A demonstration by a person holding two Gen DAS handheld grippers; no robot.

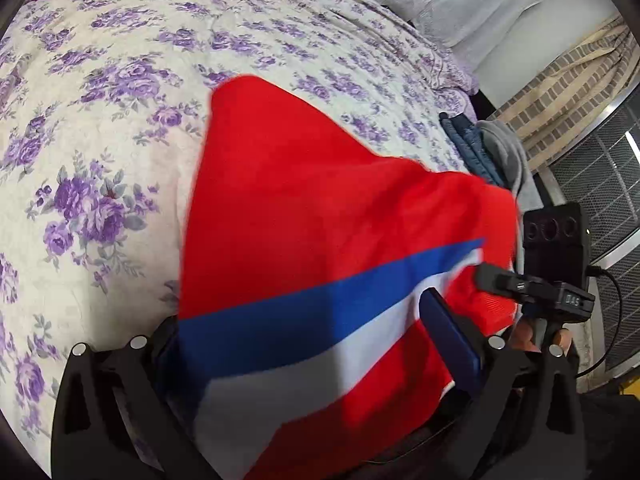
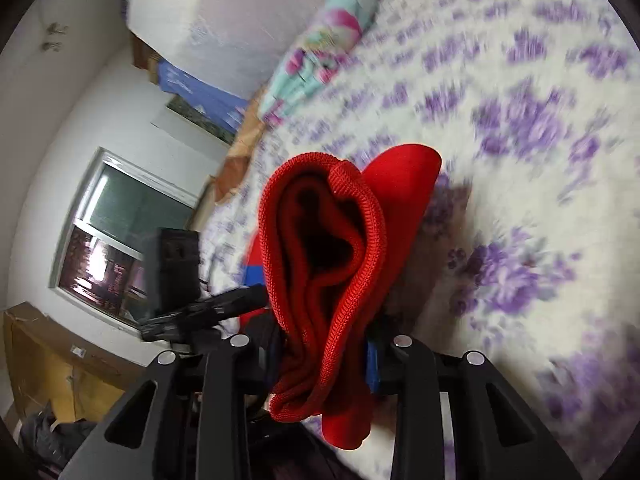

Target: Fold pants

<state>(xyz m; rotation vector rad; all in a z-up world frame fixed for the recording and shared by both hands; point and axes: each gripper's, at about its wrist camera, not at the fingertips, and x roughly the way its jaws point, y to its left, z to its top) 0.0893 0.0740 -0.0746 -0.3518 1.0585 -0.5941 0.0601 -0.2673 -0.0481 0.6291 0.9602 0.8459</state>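
PANTS: red knit pants with a blue-and-white stripe point(image 1: 304, 208) held up over the floral bed point(image 1: 100, 128) | LEFT: left claw point(image 1: 320, 344) clenched on striped cloth | RIGHT: right claw point(image 2: 324, 344) clenched on ribbed hem | PROGRESS: mid-fold (nothing laid flat yet), final folds seemingly remain

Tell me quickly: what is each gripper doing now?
Left gripper: shut on the red pants.
Right gripper: shut on the pants' ribbed band.

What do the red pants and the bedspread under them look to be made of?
Red pants: smooth matte knit, likely synthetic sportswear; the band in the right tongs shows clear ribbing. Bedspread: printed woven fabric, matte, possibly quilted cotton, with a puckered surface.
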